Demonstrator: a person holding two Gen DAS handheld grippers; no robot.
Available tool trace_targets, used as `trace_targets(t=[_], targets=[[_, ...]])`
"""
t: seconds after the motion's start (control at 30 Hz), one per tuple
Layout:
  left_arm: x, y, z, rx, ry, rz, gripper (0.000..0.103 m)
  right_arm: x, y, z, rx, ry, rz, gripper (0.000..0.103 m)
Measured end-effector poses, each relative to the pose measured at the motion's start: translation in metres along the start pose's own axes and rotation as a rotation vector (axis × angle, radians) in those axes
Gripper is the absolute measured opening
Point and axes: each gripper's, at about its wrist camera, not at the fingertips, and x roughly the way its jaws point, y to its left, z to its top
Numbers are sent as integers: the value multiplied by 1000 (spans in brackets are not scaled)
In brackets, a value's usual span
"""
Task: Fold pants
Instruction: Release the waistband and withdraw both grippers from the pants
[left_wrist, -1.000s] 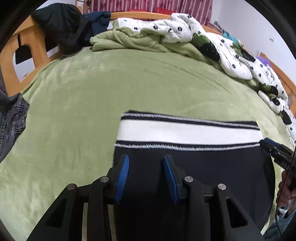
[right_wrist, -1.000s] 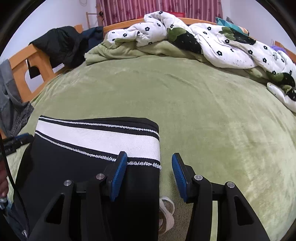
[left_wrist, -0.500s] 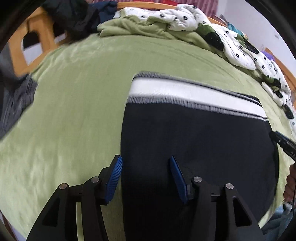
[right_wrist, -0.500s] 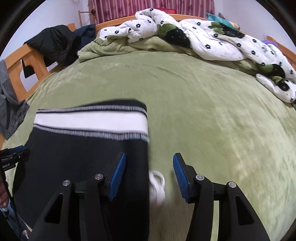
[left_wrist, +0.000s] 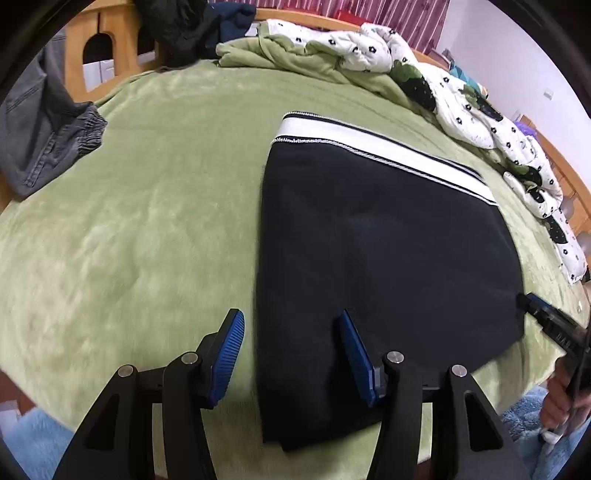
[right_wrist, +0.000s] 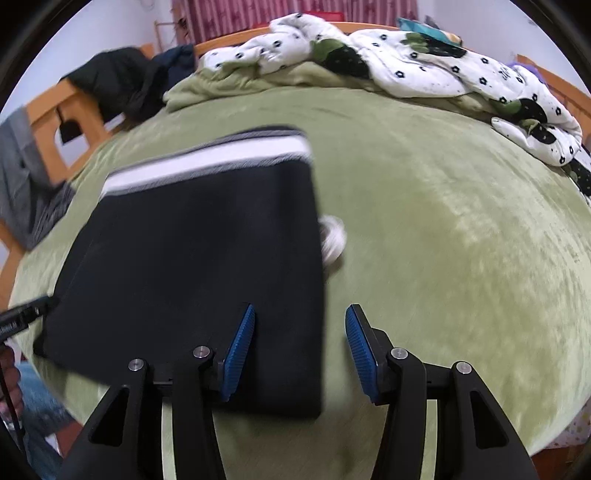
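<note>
The soft, limp black knit pants with a white-striped waistband (left_wrist: 384, 258) lay folded on the green plush bedspread (left_wrist: 147, 206), so I judged pinching near corners best, my left gripper (left_wrist: 291, 354) and right gripper (right_wrist: 300, 354) both parted, holding nothing.

Folded black pants (left_wrist: 384, 258), white waistband, flat on bed

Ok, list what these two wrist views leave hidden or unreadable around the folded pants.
- Near edge of the black pants: left wrist view, covered by the left gripper body.
- White item beside the pants: right wrist view, motion-blurred and partly tucked under the fabric; cannot identify it.
- Waistband stitching: right wrist view, smeared by blur.
- Right gripper: in the left wrist view only one tip shows at the frame edge.
</note>
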Motion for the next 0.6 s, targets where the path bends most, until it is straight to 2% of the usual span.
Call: trace_targets(t=[0.1, 0.17, 0.3, 0.47, 0.53, 0.6], targets=[[-9, -4, -13, -7, 31, -33, 51, -15, 20, -12, -26, 3, 11, 51], [-17, -8, -22, 4, 25, -13, 51, -30, 31, -20, -31, -10, 14, 51], [-45, -15, -36, 15, -28, -20, 51, -65, 42, -34, 1, -54, 48, 52], [-75, -17, -45, -13, -59, -5, 52, -90, 47, -44, 42, -38, 76, 52], [-86, -20, -48, -18, -69, -5, 52, -97, 48, -46, 38, -63, 53, 52], [-95, -21, -52, -17, -86, -2, 63, -106, 51, -51, 20, -102, 13, 54]])
